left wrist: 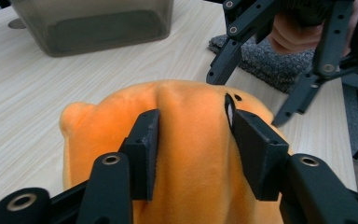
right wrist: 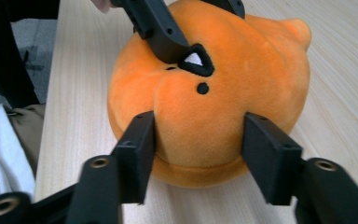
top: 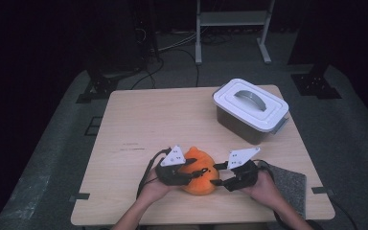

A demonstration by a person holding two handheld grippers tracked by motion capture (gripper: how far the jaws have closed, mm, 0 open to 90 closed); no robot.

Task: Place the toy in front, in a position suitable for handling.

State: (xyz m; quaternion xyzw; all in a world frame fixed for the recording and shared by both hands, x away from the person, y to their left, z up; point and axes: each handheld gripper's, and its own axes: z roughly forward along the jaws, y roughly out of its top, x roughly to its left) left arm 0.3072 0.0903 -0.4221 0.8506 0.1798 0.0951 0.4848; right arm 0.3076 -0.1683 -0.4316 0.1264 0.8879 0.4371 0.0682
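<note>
Left hand: comes in from the near edge, wrapped round the left gripper (top: 193, 171), which points right at the toy.
Left gripper: both pads (left wrist: 145, 149) are dug into the orange plush toy (top: 199, 175), fabric bulging up between them, so it's got a proper pinch on the toy's left side. One jaw sits right by the little black-edged triangle (right wrist: 195, 59) on the toy's face.
Plush toy: round, orange, with a small ear-like bump at the top. Sits on the wooden table (top: 153, 124) near the front edge, roughly middle, squeezed between the two grippers.
Right gripper: the right gripper (top: 222, 175) comes at the toy from the right. In its own view the pads (right wrist: 139, 149) bracket the toy's lower bulge and look to be just touching the fur on both sides, no real dent in it. I'd call that grasping, only lightly.
Right hand: near edge too, resting partly over a grey felt mat (top: 287, 184) at the table's near-right corner.
Lidded box: grey tub with a white lid (top: 250, 103) and handle, far right of the table, well apart from the toy.
</note>
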